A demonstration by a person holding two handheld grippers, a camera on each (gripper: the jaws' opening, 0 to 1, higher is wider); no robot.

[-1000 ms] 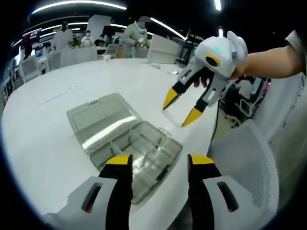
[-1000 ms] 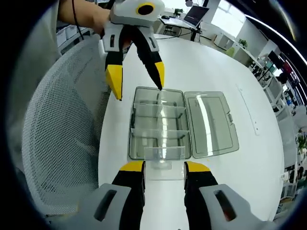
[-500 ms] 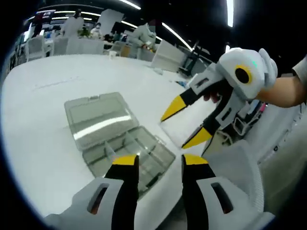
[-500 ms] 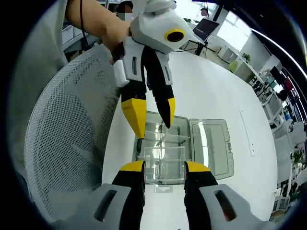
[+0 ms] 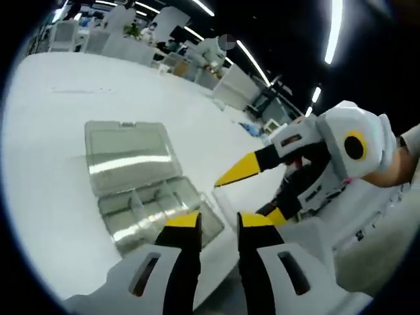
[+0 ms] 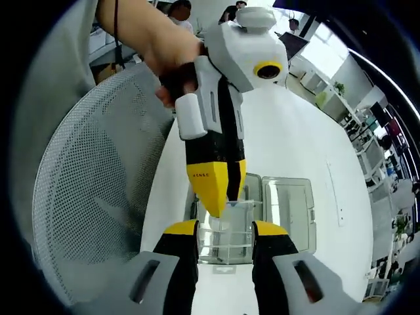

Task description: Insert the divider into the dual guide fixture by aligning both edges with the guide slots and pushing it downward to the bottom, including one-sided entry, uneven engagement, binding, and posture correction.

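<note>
White tabletop [image 5: 52,157] carries the open compartment box [image 6: 262,216]. Above it, the right gripper [image 6: 223,233] pinches the clear divider [image 6: 226,226]; the left gripper [image 6: 220,190], nearly closed, should steady its top edge level.

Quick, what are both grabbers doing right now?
Left gripper: fingers nearly together at the divider edge; grip cannot be told.
Right gripper: closed, holding the divider.

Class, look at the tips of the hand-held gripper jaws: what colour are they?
Yellow, on black jaws. Clearest in the right gripper view, on the left hand-held gripper.
</note>
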